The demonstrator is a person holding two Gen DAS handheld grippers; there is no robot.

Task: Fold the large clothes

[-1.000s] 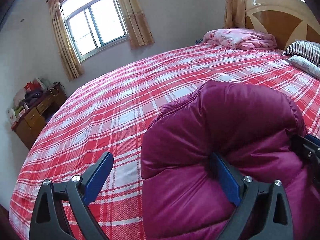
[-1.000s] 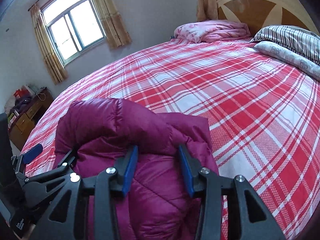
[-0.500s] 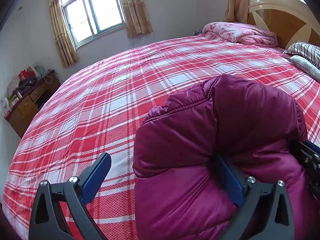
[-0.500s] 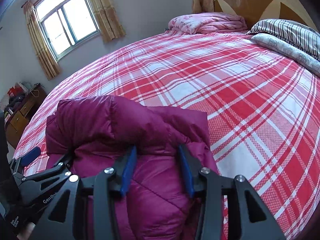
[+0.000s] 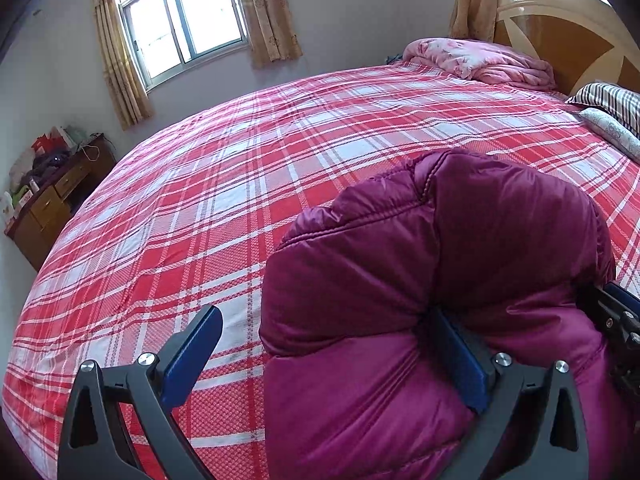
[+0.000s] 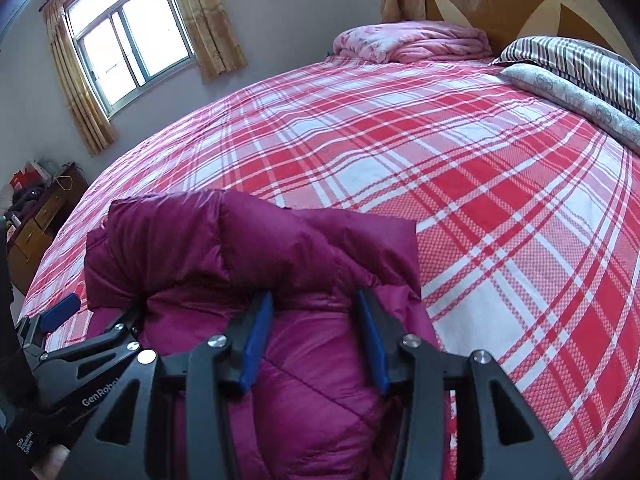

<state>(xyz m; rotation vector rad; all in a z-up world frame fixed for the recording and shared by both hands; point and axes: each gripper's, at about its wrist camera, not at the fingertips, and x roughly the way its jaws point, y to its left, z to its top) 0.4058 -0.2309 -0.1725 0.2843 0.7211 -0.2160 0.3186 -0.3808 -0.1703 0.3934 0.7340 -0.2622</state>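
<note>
A puffy purple jacket (image 5: 400, 280) lies bunched and folded over on the red plaid bed (image 5: 240, 200). My left gripper (image 5: 326, 312) stands open and wide. Its right finger (image 5: 460, 356) is tucked under the jacket's fold, and its left finger (image 5: 192, 356) hangs over bare bedding. My right gripper (image 6: 313, 294) is shut on the jacket (image 6: 248, 248), with a thick roll of fabric bulging between its blue pads just under the folded-over edge. The left gripper (image 6: 60, 312) also shows at the left edge of the right wrist view.
A pink quilt (image 5: 480, 60) and striped pillows (image 6: 580, 68) lie by the wooden headboard (image 5: 568, 32). A cluttered wooden cabinet (image 5: 48, 200) stands beside the bed at the left, under a curtained window (image 5: 180, 24). Plaid bedding stretches beyond the jacket.
The left wrist view has tilted slightly, so the bed and jacket sit a little differently in it. Both grippers keep their places on the jacket, and the fold looks unchanged.
</note>
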